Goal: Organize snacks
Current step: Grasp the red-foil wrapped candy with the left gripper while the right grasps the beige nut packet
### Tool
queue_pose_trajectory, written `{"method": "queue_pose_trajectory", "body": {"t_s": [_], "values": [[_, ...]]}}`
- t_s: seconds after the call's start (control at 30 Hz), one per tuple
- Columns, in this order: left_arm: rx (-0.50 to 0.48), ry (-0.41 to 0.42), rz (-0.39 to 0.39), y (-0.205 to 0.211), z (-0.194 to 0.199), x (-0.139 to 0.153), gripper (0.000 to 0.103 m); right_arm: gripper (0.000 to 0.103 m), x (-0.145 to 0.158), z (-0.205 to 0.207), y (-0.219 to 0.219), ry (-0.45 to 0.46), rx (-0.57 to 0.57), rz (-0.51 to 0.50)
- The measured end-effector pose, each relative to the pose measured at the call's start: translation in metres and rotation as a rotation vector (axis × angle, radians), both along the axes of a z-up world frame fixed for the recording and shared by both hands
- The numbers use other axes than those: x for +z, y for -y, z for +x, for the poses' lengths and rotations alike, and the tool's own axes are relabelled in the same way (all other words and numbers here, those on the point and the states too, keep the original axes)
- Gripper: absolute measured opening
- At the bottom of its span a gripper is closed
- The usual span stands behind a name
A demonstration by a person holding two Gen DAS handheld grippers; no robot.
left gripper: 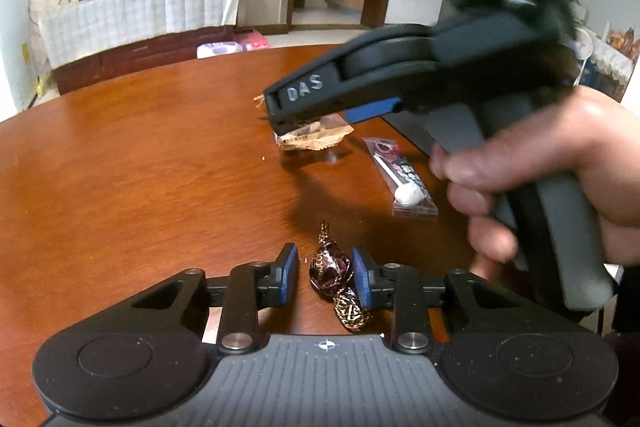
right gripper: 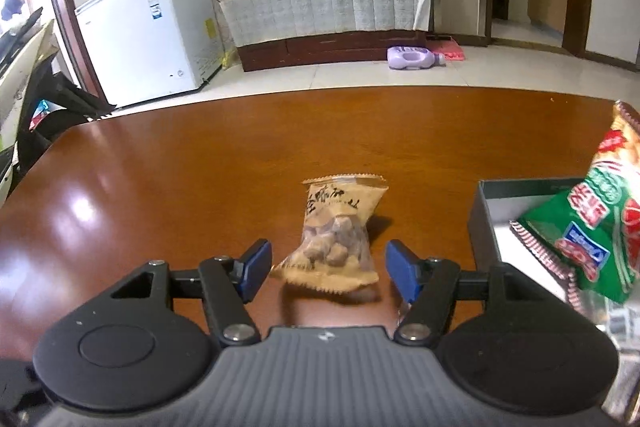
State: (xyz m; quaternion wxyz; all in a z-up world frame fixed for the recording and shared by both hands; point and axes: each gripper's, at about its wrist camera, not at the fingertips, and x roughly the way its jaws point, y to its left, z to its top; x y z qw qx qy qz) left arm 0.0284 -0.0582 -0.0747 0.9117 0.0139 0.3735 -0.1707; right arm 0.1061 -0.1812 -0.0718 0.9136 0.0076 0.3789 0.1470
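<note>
one foil-wrapped candy (left gripper: 331, 269) lies on the table (left gripper: 140, 167) between the left gripper (left gripper: 326, 277) pads, not yet pinched; one tan snack packet (right gripper: 334, 233) sits between the released right gripper (right gripper: 328, 267) pads.

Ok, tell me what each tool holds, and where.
Nothing yet. The left tool straddles the candy and the right tool straddles the packet; neither is clamped.

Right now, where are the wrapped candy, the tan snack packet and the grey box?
Wrapped candy (left gripper: 331, 269), left wrist view, dark foil body.
Tan snack packet (right gripper: 334, 231), right wrist view, clear window.
Grey box (right gripper: 486, 223), right wrist view, near wall.
</note>
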Motion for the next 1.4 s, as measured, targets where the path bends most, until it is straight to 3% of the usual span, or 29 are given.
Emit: {"method": "queue_pose_trajectory", "body": {"t_s": [0.13, 0.63, 0.87, 1.13, 1.4], "values": [[-0.002, -0.005, -0.002, -0.001, -0.001, 0.001, 0.025, 0.064, -0.009, 0.019, -0.006, -0.02, -0.028, 0.0], [0.008, -0.008, -0.011, -0.009, -0.001, 0.003, 0.024, 0.064, -0.03, 0.032, -0.037, 0.017, -0.011, -0.083], [0.016, -0.005, -0.005, -0.006, -0.006, 0.005, 0.024, 0.051, -0.035, 0.029, -0.042, 0.049, -0.012, -0.111], [0.035, 0.0, 0.006, -0.005, -0.009, 0.008, 0.024, 0.045, -0.033, 0.025, -0.04, 0.069, 0.029, -0.13], [0.072, 0.01, 0.016, -0.006, -0.012, 0.012, 0.024, 0.042, -0.023, 0.017, -0.026, 0.075, 0.04, -0.07]]}}
